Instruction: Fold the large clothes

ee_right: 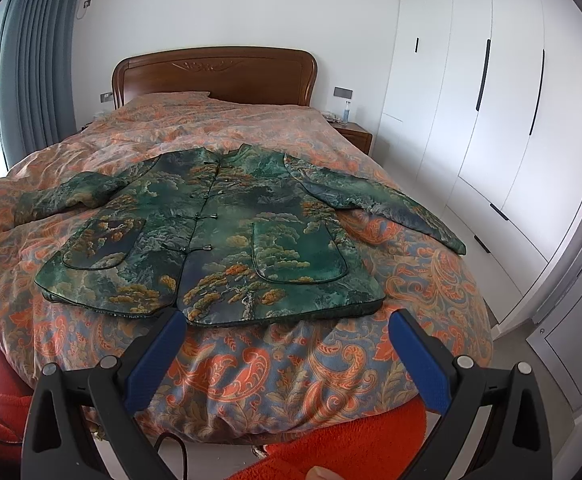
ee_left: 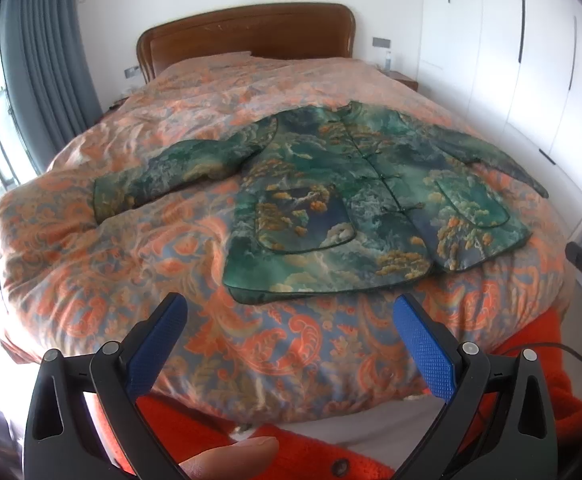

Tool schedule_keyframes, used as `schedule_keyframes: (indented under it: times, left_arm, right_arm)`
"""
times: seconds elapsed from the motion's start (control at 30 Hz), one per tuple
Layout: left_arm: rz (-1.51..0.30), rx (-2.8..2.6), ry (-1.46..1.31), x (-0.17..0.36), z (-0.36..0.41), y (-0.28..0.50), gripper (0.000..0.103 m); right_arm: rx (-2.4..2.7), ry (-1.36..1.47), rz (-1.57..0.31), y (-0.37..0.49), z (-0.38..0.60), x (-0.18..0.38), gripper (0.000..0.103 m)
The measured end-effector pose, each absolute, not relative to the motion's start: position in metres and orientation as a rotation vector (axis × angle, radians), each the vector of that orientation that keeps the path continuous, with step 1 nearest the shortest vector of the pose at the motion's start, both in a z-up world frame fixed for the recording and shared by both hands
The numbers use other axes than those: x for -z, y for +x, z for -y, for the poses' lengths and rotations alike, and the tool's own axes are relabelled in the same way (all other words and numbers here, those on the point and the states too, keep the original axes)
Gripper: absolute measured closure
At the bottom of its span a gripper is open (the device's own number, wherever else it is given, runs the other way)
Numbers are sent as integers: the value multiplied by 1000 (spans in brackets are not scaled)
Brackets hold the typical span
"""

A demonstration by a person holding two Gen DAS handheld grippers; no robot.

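A green patterned jacket (ee_right: 211, 236) lies flat, front side up and buttoned, on the near half of the bed (ee_right: 271, 376). Its collar points toward the headboard (ee_right: 215, 76); its hem runs crosswise along the side nearest the person. Both sleeves are spread outward, so the jacket's long axis, cuff to cuff, lies across the bed. The left sleeve (ee_left: 163, 172) ends well inside the quilt. The right sleeve (ee_right: 391, 208) angles toward the bed's right edge, its cuff close to the drop-off facing the wardrobe (ee_right: 491, 120).

The left gripper (ee_left: 291, 340) and the right gripper (ee_right: 287, 352) both hover just short of the hem, above bare quilt, with the jacket straight ahead of each. Each pair of jaws stands wide apart and holds nothing. In the right wrist view the hem lies almost at the fingertips, centred on the button line. In the left wrist view the jacket sits ahead and to the right, so the left gripper is the nearer one to the left sleeve and the right gripper to the right sleeve.

Judged from this layout, no fold has begun; a likely first step brings a sleeve inward across the body. Open quilt surrounds the jacket on the left and far sides. Room is tighter at the right cuff and at the hem, where the quilt curves down toward the person's orange garment (ee_right: 351, 448).
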State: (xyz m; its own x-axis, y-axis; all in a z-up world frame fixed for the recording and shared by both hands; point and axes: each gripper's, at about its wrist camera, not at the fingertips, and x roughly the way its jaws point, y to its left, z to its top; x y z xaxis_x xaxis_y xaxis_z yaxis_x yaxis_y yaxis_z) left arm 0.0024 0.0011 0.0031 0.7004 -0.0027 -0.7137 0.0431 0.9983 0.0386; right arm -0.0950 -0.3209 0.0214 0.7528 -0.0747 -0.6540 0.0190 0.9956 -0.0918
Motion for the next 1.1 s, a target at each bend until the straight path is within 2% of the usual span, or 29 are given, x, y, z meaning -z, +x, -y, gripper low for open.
schedule_keyframes:
  times: [1.1]
  left_arm:
    - [-830, 30, 32, 10, -4, 11, 0]
  right_arm:
    - [34, -88, -742, -88, 316, -10, 0]
